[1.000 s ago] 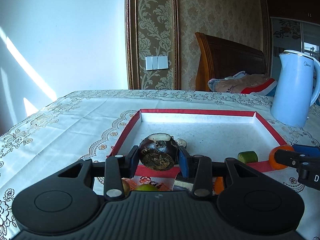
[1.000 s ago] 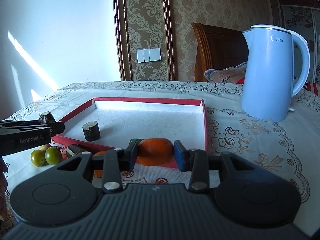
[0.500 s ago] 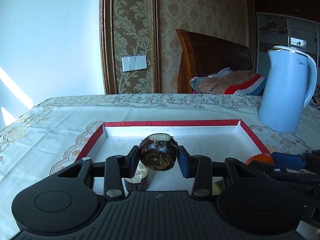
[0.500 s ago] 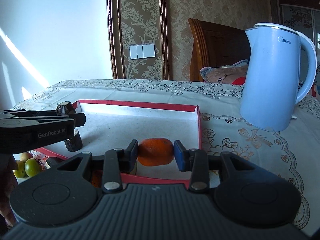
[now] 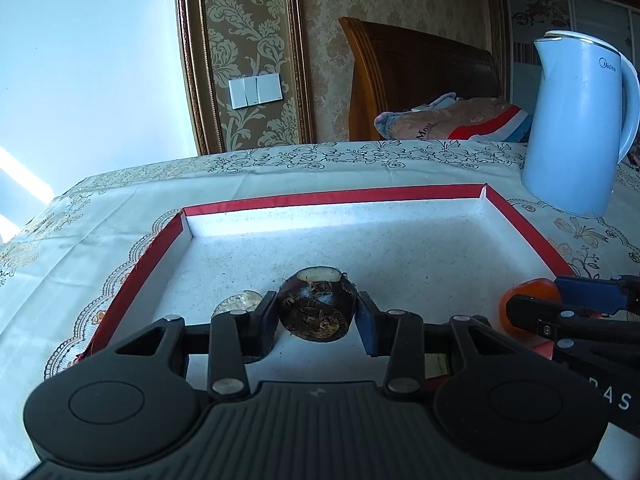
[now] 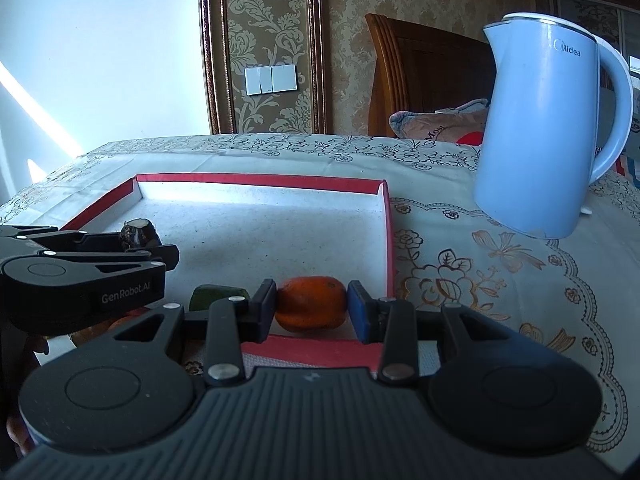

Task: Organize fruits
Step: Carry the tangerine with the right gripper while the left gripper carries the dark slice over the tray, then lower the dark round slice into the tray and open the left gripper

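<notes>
So both grippers are loaded right now. A dark brown, rough-skinned fruit (image 5: 317,307) with a pale cut top is clamped between the jaws of the left gripper (image 5: 317,316), held over the white floor of the red-rimmed tray (image 5: 332,199). Just off its left finger, a second dark piece (image 5: 236,303) is seen standing in the tray, partly hidden. An orange (image 6: 311,308) is pinched by the right gripper (image 6: 311,310), held just past the near red wall, close to the tray's right corner. A green fruit (image 6: 218,296) is seen just left of that gripper's left finger; whether it sits inside the tray can't be told.

What could go wrong, as a guess: the two tools are crowded close together, so one could be bumped by the other on release. The orange is round, so a roll is likely if it's let go from height. The dark fruit could be tipped onto the piece beside it. The blue kettle (image 6: 548,128) is well off to the right, so probably no trouble there.
</notes>
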{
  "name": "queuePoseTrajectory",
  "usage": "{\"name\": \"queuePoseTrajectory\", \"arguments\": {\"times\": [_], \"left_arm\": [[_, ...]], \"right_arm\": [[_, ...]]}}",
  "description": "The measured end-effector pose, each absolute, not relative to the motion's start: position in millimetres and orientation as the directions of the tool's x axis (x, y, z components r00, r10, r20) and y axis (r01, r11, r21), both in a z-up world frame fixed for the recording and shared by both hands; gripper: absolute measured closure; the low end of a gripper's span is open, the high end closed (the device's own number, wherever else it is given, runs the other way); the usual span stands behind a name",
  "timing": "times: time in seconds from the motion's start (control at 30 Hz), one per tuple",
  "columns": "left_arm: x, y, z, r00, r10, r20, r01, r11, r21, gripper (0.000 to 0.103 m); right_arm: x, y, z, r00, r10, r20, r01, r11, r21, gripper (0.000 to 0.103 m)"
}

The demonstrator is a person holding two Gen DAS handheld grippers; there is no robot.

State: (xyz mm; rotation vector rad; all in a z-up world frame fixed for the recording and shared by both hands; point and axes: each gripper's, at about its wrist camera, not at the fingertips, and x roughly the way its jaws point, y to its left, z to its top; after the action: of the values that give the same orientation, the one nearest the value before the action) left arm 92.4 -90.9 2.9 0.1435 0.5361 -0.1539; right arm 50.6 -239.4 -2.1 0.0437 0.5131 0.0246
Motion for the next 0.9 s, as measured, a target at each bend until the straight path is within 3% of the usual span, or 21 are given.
{"name": "queuePoseTrajectory", "arguments": {"times": [0.33, 0.9], "left_arm": [[98.7, -86.6, -5.3, 0.820, -0.119, -0.560, 0.179, 0.982, 0.053, 0.063], [86.3, -86.8, -0.9, 0.852, -0.121, -0.509, 0.182, 0.981, 0.072, 0.062]], "right_arm": [[50.7, -238.0, -3.5, 0.877, 0.027, -0.479, -0.002, 0.999, 0.051, 0.066], [47.9, -239.4, -6.5, 0.885, 0.025, -0.464, 0.004, 0.998, 0.061, 0.066]]}}
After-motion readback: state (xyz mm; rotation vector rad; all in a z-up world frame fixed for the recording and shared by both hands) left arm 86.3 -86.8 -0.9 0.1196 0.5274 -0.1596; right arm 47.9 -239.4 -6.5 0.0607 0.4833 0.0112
